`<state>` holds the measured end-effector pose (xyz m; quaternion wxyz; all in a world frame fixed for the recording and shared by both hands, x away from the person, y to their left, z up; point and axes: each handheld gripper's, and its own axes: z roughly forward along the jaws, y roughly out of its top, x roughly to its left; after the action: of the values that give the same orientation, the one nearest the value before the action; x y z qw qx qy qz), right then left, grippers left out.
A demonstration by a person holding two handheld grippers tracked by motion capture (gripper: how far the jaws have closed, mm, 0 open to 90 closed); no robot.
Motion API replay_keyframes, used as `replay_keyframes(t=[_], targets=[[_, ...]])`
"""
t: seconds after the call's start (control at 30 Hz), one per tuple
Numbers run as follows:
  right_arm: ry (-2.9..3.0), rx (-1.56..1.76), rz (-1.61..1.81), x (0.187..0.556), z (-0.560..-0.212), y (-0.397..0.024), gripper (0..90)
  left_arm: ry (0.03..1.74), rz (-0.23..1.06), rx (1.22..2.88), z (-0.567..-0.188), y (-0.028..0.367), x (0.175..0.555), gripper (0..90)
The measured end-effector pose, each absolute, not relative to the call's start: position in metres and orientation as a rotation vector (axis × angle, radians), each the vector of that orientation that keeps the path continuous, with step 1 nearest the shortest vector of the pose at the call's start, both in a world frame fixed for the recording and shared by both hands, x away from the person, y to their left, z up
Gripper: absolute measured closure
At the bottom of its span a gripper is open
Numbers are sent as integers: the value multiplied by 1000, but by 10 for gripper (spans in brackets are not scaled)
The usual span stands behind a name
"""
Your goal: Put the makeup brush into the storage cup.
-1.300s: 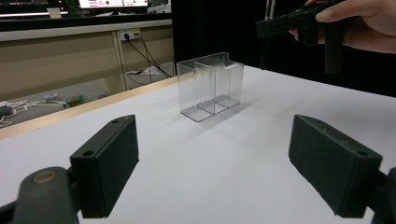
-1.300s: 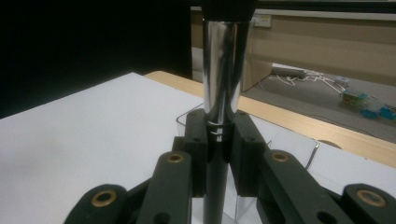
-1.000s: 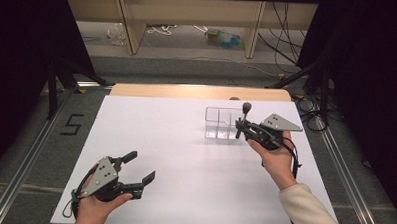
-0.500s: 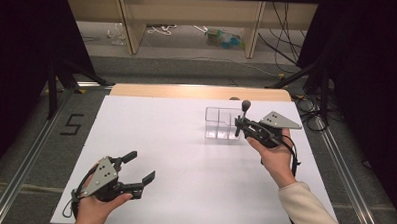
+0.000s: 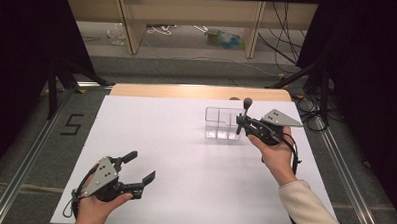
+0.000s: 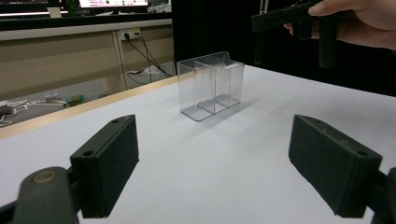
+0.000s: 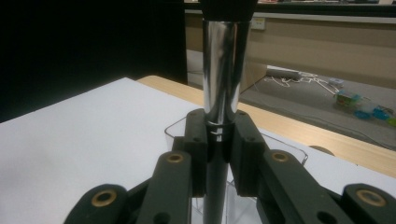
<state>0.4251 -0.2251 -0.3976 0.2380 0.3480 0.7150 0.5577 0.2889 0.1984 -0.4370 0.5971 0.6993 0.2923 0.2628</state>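
The white surface (image 5: 185,156) carries a clear compartmented organizer (image 5: 222,124) near its far right side. The right gripper (image 5: 242,124) clamps its fingers on an upright chrome-and-black brush handle (image 7: 220,79) directly above the organizer. The left gripper (image 5: 140,169) rests at the near left edge, fingers spread wide, grasping nothing.

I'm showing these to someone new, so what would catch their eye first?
Probably the right gripper, shut on an upright brush with a shiny metal handle just above the clear divided organizer at the white table's far right. Next, the left gripper, open and empty at the near left.
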Motion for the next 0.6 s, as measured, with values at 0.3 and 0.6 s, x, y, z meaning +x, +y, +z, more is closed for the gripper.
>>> replay_keyframes(t=[0.3, 0.6], targets=[[1950, 943, 1525, 428, -395, -225, 795, 663, 619, 1631, -437, 199, 290, 161], [1938, 944, 1531, 432, -393, -225, 795, 675, 612, 1624, -437, 198, 289, 161]])
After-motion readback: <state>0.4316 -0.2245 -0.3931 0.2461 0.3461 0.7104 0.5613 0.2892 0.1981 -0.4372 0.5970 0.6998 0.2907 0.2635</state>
